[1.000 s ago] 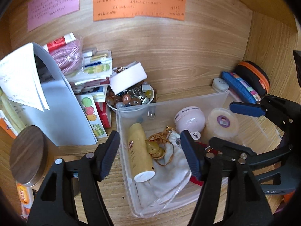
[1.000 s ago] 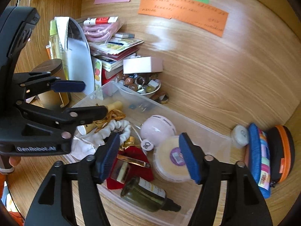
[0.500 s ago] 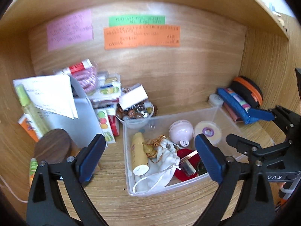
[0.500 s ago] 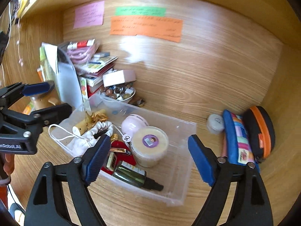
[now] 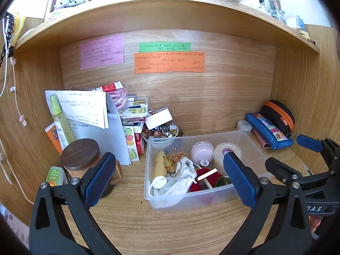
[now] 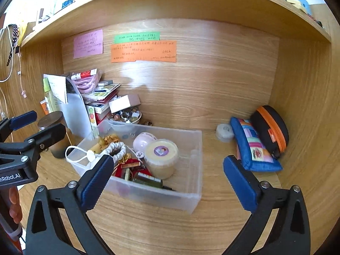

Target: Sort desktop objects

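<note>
The clear plastic bin (image 5: 244, 140) sits on the desk (image 5: 170, 229) near the middle of the wooden alcove, serving as the catch-all for small loose items: a pink round case (image 5: 201, 152), a lidded cream tub (image 5: 227, 152), a tan bottle (image 5: 159, 165), a white drawstring pouch (image 5: 180, 180) and a red box (image 6: 129, 166) lie crowded inside it, touching one another. A dark bottle (image 6: 148, 179) rests at its near wall, though its label is too blurred to read. The left gripper (image 5: 170, 180) and the right gripper (image 6: 167, 179) hang in front of the bin, jaws opening wide and gripping nothing. A blue pencil pouch (image 6: 252, 146) and a black zip case (image 6: 269, 130) lean together at the right wall, well apart from the bin.
</note>
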